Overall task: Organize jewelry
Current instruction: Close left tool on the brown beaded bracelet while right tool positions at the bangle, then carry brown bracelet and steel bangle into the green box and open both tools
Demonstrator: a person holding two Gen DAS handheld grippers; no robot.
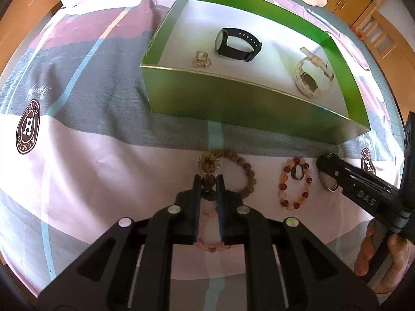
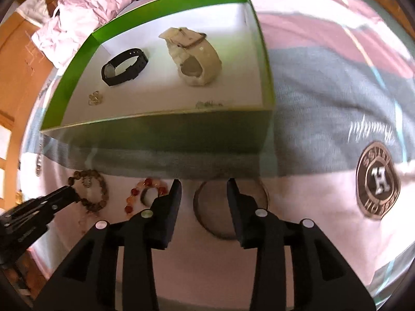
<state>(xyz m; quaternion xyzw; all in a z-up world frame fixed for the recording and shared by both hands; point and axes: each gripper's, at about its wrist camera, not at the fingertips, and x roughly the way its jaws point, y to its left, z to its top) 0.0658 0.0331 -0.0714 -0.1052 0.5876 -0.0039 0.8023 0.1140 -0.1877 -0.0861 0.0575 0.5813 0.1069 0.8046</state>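
A green box (image 1: 233,98) on the bed holds a black watch (image 1: 237,44), a white watch (image 1: 312,76) and a small clear brooch (image 1: 201,59). In front of it lie a brown bead bracelet (image 1: 241,173), a red-orange bead bracelet (image 1: 295,182) with a dark ring (image 1: 298,172) inside, and a pink bead bracelet (image 1: 211,245). My left gripper (image 1: 208,181) is shut on the brown bracelet's near beads. My right gripper (image 2: 205,184) is open around a round bangle (image 2: 230,208); it also shows in the left wrist view (image 1: 328,165).
The bedspread (image 1: 90,155) is pink, grey and white with round logo patches (image 1: 27,127). A pink pillow (image 2: 98,5) lies behind the box. Wooden furniture (image 1: 368,7) stands beyond the bed. A small item (image 2: 208,103) lies at the box's front inside wall.
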